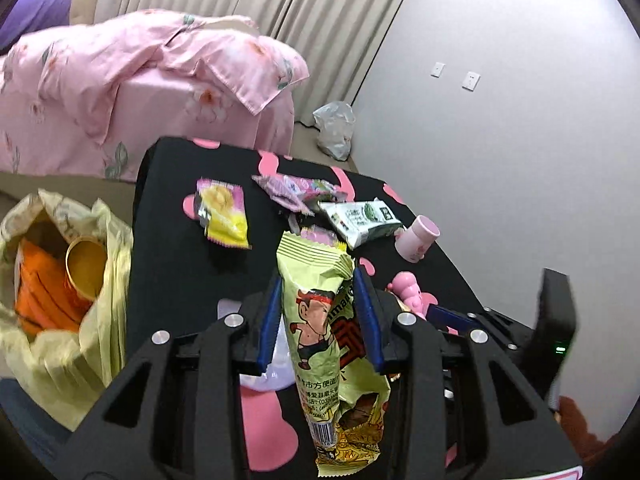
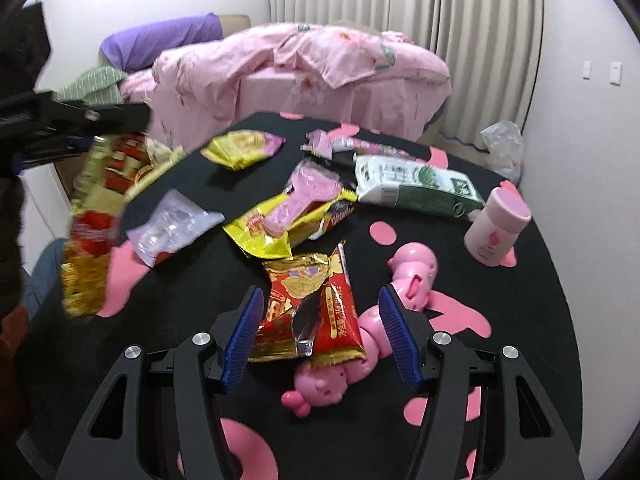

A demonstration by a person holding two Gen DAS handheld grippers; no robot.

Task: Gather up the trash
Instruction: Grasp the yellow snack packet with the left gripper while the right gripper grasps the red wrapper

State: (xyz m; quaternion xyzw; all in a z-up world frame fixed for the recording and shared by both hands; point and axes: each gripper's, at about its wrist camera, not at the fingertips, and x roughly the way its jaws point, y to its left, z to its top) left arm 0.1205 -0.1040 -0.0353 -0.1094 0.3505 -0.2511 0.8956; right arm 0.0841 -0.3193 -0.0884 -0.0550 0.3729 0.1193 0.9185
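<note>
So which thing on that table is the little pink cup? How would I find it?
Start at the black table with pink spots and go to its right edge. The pink cup stands there alone, just past the white-and-green tissue pack. Unlike the flat wrappers around it, it is a smooth upright cylinder.

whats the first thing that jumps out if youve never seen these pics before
The pale green snack bag, clamped upright between the left gripper's blue pads, fills the middle of the left wrist view. To its left gapes a yellow trash bag with an orange wrapper inside. In the right wrist view, the open right gripper hovers over a red wrapper on a pink toy.
</note>
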